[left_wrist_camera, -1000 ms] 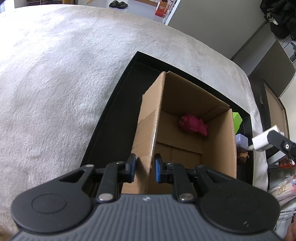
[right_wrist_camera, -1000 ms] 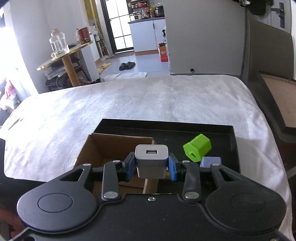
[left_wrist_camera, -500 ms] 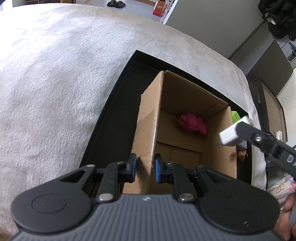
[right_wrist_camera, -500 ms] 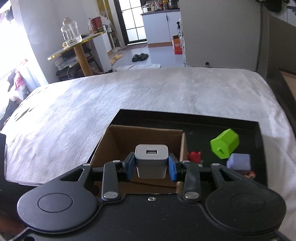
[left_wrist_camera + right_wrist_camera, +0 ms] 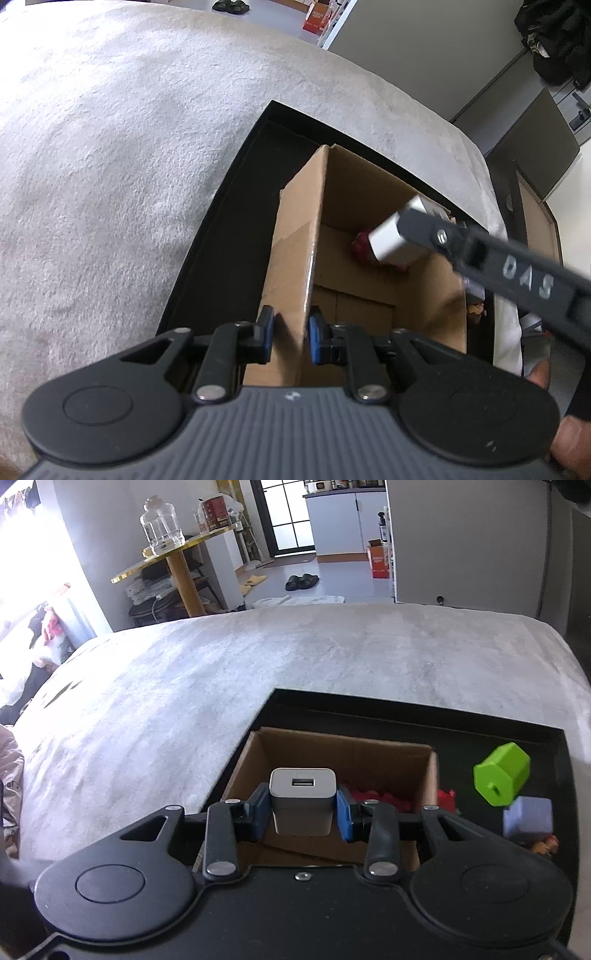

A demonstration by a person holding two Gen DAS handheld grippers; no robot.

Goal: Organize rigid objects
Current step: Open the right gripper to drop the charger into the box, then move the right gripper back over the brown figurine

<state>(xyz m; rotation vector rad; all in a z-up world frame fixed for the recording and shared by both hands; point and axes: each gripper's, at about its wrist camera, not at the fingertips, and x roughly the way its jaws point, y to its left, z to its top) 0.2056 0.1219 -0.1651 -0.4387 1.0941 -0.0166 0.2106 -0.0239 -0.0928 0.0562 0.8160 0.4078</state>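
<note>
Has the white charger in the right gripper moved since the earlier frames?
Yes. The charger has travelled leftward, from beyond the tray's right edge to above the cardboard box.

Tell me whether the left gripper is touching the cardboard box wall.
Touching. The left wrist view shows the left gripper with both blue pads pressed against the cardboard box wall, no gap.

I'm seeing my left gripper (image 5: 290, 339) showing black arms, blue pads, silver screws, a ribbed grey body; my right gripper (image 5: 301, 805) is showing white "DAS" lettering.

Sunlit rm: gold side table (image 5: 177, 559) w/ glass jar (image 5: 161, 524), grey floor (image 5: 332, 581).
</note>
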